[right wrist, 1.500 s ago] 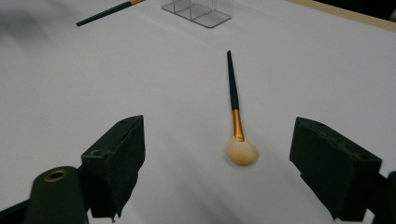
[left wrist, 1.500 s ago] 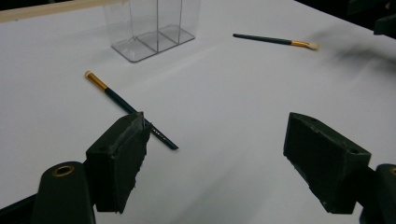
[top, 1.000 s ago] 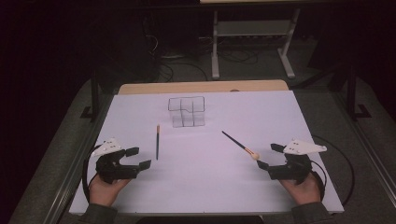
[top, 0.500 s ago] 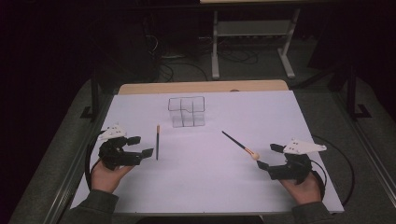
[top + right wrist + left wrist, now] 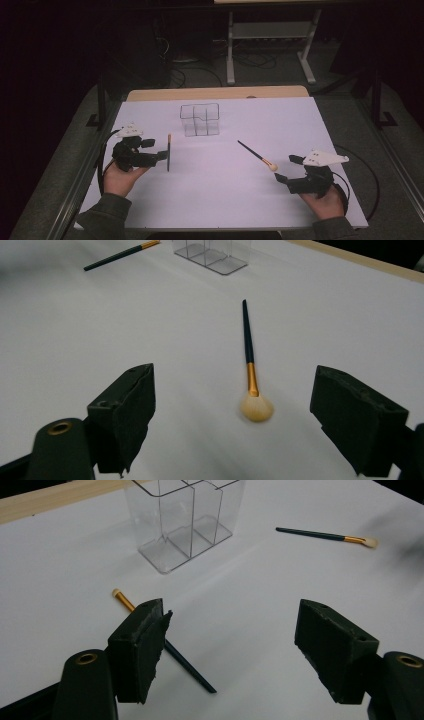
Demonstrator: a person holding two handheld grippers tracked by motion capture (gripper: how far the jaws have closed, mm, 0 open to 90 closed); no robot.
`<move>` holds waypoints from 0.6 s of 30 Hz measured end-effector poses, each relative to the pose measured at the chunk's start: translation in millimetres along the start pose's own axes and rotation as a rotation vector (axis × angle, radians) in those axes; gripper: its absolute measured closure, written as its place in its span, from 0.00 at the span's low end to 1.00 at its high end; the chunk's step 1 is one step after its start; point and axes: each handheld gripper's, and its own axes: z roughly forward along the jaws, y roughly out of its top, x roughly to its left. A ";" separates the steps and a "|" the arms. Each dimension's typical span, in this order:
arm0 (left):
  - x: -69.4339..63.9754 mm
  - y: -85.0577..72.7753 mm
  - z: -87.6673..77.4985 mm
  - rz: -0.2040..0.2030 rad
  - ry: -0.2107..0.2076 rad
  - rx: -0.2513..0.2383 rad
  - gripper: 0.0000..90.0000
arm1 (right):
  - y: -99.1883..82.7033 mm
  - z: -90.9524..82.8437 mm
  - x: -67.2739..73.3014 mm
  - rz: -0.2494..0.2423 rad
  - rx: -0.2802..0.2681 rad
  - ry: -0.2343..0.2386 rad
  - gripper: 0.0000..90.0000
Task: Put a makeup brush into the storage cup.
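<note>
Lying on the white surface [image 5: 150, 210], the thin brush [image 5: 169, 152] sits just at three o'clock of the left claw [image 5: 156, 150], whose jaws, just narrowing slightly, stand apart and empty; the right claw [image 5: 289, 169] also gapes.

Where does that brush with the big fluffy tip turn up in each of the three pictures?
High view: the fluffy brush lies right of centre on the white table, just ahead of the right tongs.
Left gripper view: it lies far off at the upper right.
Right gripper view: it lies in the middle, fluffy tip nearest the camera.
Shared landmark: the clear box.
</note>
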 end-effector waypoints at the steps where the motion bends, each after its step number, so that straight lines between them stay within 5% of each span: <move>1: 0.0 0.0 0.0 0.000 0.000 0.000 0.31 | 0.0 0.0 0.0 0.000 0.000 0.000 0.19; 18: 13.7 23.3 32.7 -0.073 0.044 0.076 0.34 | 0.6 -2.4 -2.8 0.009 -0.013 0.000 0.19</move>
